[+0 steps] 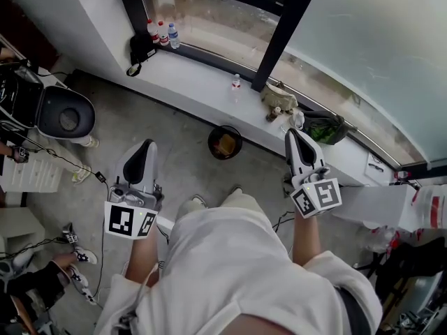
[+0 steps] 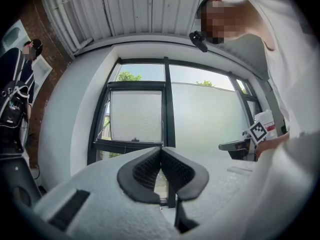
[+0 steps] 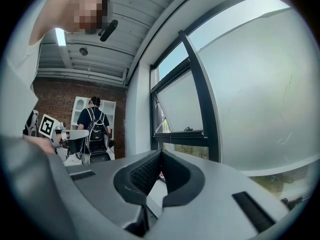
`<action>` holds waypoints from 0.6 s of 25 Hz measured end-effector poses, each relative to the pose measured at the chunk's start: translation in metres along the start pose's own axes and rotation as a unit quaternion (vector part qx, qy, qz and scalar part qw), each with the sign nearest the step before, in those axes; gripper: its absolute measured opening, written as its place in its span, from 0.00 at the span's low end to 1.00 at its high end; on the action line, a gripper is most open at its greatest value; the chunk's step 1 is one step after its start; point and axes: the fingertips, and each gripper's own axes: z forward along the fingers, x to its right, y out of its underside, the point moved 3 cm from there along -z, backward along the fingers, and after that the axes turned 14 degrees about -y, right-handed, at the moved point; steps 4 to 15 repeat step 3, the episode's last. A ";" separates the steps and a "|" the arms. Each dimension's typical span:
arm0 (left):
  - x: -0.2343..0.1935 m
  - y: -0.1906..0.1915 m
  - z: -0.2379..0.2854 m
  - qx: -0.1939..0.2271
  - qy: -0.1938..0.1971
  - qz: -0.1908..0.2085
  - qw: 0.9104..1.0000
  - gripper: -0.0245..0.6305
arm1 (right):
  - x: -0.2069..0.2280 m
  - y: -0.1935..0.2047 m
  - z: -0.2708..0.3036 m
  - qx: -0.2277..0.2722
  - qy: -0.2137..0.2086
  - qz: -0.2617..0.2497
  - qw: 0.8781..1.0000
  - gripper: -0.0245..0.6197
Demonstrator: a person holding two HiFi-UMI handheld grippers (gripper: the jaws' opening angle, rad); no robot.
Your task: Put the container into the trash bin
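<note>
In the head view a round black trash bin (image 1: 225,142) stands on the grey floor below the window sill, with a brownish container (image 1: 225,146) lying inside it. My left gripper (image 1: 147,144) is held out to the left of the bin, shut and empty. To the right of the bin, near the sill, my right gripper (image 1: 291,132) is also shut with nothing in it. In the left gripper view the dark pads (image 2: 145,171) meet at the tip and point at the window. The right gripper view shows its pads (image 3: 142,176) closed too, facing the window frame.
The white sill (image 1: 202,82) carries bottles (image 1: 160,33), a small bottle (image 1: 236,84), a beige bundle (image 1: 278,98) and a dark green bag (image 1: 325,126). A black chair (image 1: 63,112) and cables lie at the left. Another person's feet (image 1: 77,257) are at the lower left.
</note>
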 end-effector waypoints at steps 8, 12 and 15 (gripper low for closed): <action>-0.005 0.002 0.000 -0.001 0.003 -0.002 1.000 0.06 | -0.004 0.001 0.004 0.000 0.001 -0.001 1.000 0.04; -0.005 0.002 0.000 -0.001 0.003 -0.002 1.000 0.06 | -0.004 0.001 0.004 0.000 0.001 -0.001 1.000 0.04; -0.005 0.002 0.000 -0.001 0.003 -0.002 1.000 0.06 | -0.004 0.001 0.004 0.000 0.001 -0.001 1.000 0.04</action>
